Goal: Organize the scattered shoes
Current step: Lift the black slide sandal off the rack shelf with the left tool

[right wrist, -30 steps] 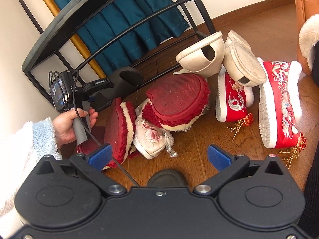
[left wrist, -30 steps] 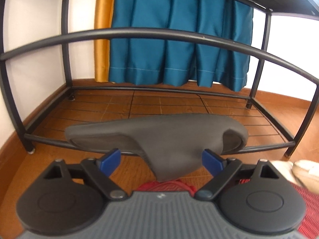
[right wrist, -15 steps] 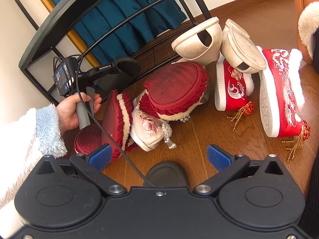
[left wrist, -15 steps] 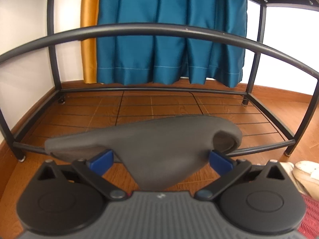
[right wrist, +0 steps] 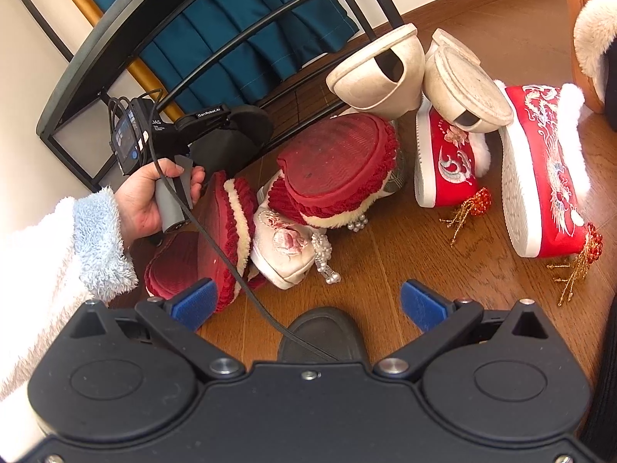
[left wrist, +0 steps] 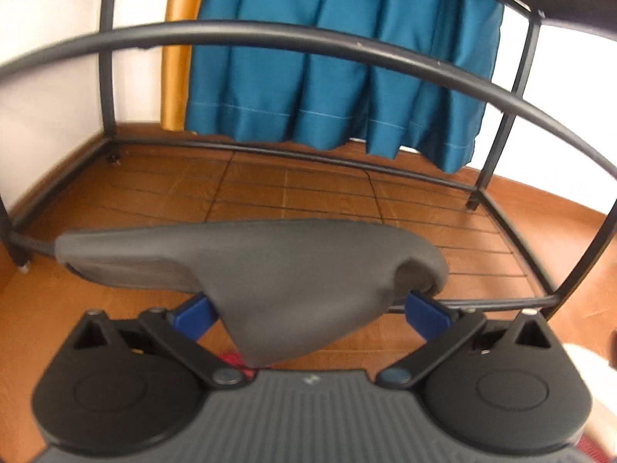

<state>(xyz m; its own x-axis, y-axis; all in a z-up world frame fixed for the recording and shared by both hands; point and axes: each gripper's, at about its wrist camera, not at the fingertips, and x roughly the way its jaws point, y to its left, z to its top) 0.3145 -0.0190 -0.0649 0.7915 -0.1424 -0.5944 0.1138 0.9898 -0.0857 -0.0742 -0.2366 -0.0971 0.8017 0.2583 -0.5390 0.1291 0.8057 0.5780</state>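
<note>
Pointing downward | left gripper [left wrist: 308, 314] spread wide around grey slipper [left wrist: 270, 270]

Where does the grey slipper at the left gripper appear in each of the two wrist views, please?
Left wrist view: grey slipper fills the lower middle, between the left gripper's blue pads, lying across the shoe rack's front rail.
Right wrist view: it sits upper left, mostly hidden behind the hand-held gripper.
Shared landmark: the teal curtain behind the rack.

The grey slipper [left wrist: 277, 270] covers the shoe rack's front rail [left wrist: 482, 303] and the inner edges of the blue pads [left wrist: 426, 314], so contact is perhaps unclear. A dark shoe [right wrist: 322, 330] is half hidden behind the right gripper's body.
</note>
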